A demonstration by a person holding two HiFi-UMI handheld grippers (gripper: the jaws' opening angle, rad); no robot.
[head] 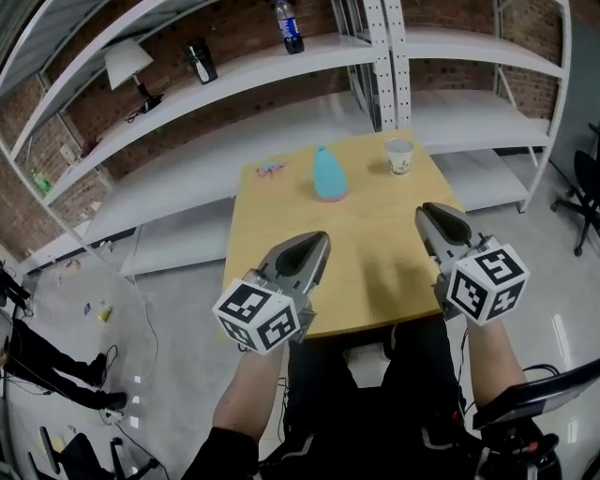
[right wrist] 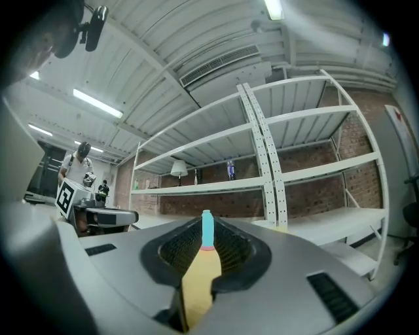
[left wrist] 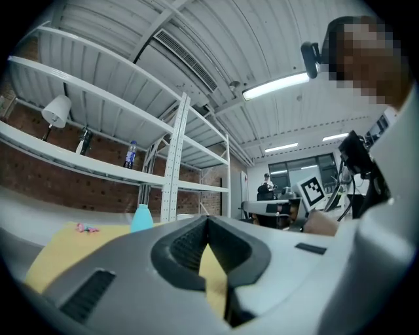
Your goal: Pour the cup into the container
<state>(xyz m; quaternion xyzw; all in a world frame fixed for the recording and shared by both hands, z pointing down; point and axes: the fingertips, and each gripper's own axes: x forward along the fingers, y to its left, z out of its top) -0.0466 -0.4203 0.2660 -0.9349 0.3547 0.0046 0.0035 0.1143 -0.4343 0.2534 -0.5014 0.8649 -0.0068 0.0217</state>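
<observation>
A white paper cup (head: 399, 157) stands at the far right of the wooden table (head: 375, 272). To its left stands a light blue bottle-shaped container (head: 328, 175) with a pink base. In the head view both grippers are held level above the table's near edge, well short of the cup and the container. My left gripper (head: 319, 242) has its tips together and holds nothing; in the left gripper view (left wrist: 208, 222) the container (left wrist: 141, 218) shows far off to the left. My right gripper (head: 429, 212) is a narrow slit apart and empty, and the container (right wrist: 207, 229) shows through the slit.
A small pink and blue object (head: 270, 170) lies at the table's far left. White metal shelves (head: 450, 122) stand behind the table, with a dark bottle (head: 290, 26) and a lamp (head: 128, 64) on them. An office chair (head: 586, 197) is at the right.
</observation>
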